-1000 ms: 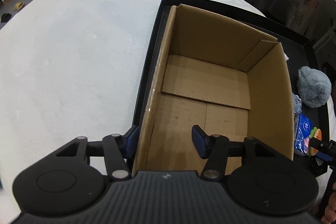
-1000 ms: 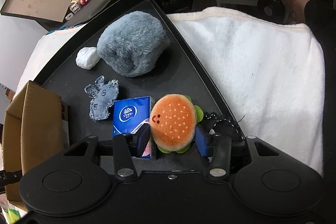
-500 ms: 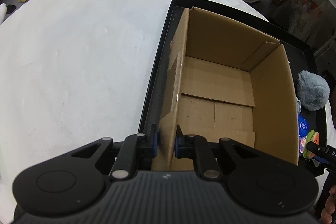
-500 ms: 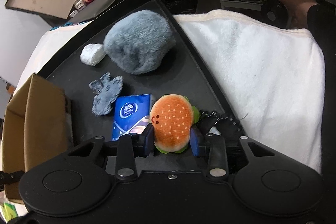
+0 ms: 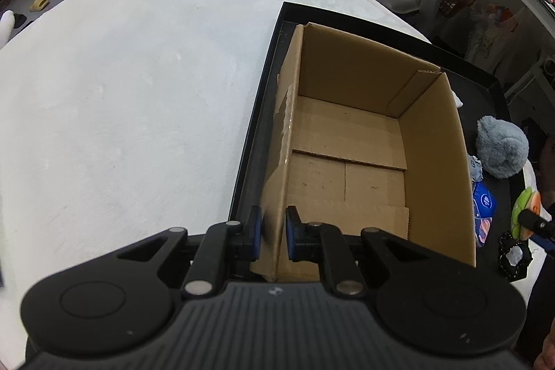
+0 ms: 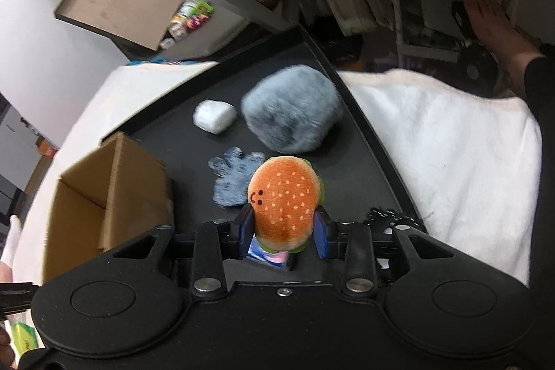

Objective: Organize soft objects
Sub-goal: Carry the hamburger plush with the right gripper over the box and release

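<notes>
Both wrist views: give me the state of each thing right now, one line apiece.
Cardboard box: open, empty, upright.
Left tool: shut on box's near wall.
Right tool: shut on burger plush.
Burger plush: gripped.
Grey fluffy plush: lying on black tray.
Denim toy: flat on tray.

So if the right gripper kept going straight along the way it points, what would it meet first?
Probably the denim patch on the black tray: it lies just ahead of the right gripper, which is shut on the burger toy. Depth is unclear.
</notes>
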`<state>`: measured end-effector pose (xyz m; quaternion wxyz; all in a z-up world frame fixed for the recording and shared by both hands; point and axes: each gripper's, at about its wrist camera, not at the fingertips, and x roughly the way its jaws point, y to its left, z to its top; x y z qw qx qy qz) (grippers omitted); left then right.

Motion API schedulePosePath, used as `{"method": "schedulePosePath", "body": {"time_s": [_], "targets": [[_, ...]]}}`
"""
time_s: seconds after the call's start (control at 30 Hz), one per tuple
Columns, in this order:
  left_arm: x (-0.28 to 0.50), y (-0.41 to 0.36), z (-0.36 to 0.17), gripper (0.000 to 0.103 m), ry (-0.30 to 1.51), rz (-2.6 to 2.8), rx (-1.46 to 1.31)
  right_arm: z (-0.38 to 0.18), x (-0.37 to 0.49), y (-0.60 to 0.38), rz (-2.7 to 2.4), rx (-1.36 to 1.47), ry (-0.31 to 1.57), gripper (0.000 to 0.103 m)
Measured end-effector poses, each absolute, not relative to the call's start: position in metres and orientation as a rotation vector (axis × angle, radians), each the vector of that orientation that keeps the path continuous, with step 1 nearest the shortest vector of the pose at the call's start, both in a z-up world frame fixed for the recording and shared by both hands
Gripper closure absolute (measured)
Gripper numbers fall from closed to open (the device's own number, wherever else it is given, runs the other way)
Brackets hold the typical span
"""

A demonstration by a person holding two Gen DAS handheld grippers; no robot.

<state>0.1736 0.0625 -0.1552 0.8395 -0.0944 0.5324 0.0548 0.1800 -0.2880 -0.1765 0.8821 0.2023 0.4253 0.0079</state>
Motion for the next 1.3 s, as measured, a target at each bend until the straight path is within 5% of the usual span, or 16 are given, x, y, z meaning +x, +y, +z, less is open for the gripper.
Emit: {"method": "schedulePosePath", "body": {"time_s": [1.3], "targets": [[0.181, 0.068, -0.164, 0.092, 1.12, 0.09, -0.202, -0.121, 0.208, -0.142, 0.291, 0.215, 0.818, 0.068]]}}
